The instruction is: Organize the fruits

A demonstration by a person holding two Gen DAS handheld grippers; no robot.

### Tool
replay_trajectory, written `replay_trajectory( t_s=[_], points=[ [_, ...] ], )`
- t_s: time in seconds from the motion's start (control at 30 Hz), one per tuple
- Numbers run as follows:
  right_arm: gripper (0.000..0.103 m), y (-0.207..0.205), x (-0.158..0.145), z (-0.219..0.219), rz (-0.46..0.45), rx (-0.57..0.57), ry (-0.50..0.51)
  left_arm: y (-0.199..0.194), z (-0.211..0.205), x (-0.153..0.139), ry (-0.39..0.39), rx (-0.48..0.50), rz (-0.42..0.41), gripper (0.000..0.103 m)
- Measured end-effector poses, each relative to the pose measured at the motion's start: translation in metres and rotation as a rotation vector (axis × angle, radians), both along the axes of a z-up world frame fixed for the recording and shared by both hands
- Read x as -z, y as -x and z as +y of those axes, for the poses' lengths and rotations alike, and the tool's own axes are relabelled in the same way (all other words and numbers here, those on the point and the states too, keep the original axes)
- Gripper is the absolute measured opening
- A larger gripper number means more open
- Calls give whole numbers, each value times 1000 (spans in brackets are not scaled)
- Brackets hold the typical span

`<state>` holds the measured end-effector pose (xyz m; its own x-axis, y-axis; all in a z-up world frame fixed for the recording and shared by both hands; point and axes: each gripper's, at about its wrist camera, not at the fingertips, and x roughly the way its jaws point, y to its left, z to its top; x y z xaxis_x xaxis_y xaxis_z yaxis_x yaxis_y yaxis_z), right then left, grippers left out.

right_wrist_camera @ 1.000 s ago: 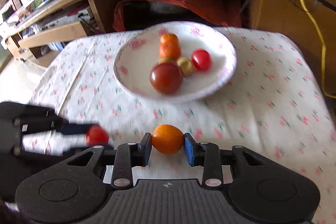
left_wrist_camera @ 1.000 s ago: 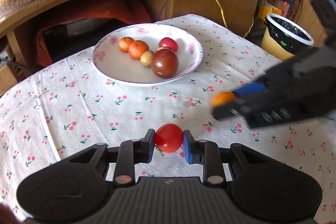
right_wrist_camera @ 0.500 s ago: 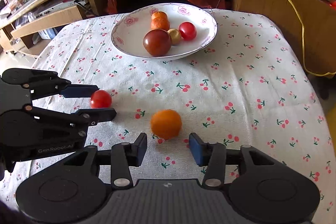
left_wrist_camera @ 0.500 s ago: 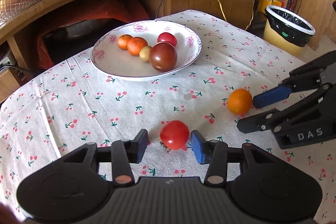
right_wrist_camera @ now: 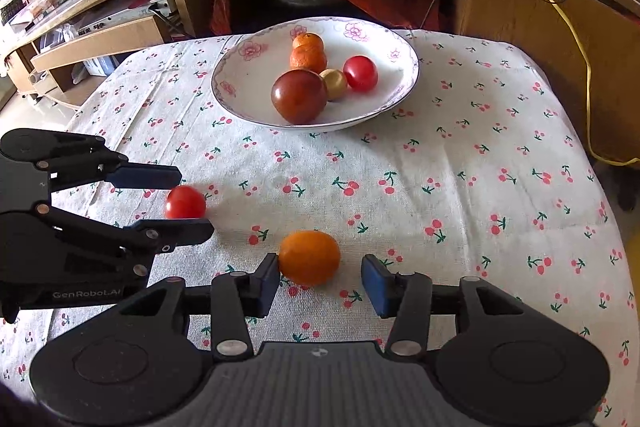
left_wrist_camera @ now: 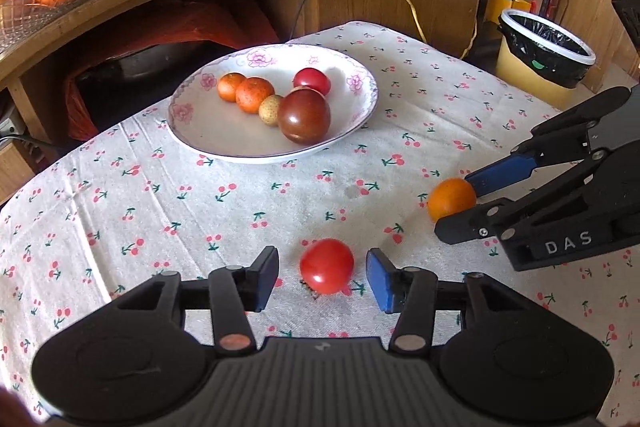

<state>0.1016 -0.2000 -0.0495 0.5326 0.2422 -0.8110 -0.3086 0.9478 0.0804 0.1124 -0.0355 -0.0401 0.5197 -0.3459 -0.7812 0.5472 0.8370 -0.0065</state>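
Both tools spread wide: left tool (left_wrist_camera: 322,277) around tomato (left_wrist_camera: 327,265), right tool (right_wrist_camera: 320,283) around orange (right_wrist_camera: 309,257), both loose on bench (right_wrist_camera: 460,163). Round, so liable to roll if nudged sideways; off-centre closing could squirt either away from bowl (right_wrist_camera: 240,95).

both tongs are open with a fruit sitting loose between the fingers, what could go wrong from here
1. The red tomato lies free on the tablecloth between the open left tongs; a nudge could roll it away.
2. The orange sits against one finger of the open right tongs, so closing may push it sideways.
3. Both tongs work close together and could collide.
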Motion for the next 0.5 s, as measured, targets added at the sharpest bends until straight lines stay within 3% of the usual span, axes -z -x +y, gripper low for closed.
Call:
replay_trajectory(
  t_s=[0.07,0.17,0.3,0.5],
  points=[
    [33,1,-1,1,-4,-9,9,1,-3,1,-10,2,2,56],
    [27,2,-1,2,0,-17,0,3,-5,1,-3,2,11,45],
    [26,2,-1,7,-15,-43,37,4,-6,0,-16,-2,3,36],
    [26,1,-4,10,-30,-44,51,2,-5,-3,-7,-3,2,36]
  ],
)
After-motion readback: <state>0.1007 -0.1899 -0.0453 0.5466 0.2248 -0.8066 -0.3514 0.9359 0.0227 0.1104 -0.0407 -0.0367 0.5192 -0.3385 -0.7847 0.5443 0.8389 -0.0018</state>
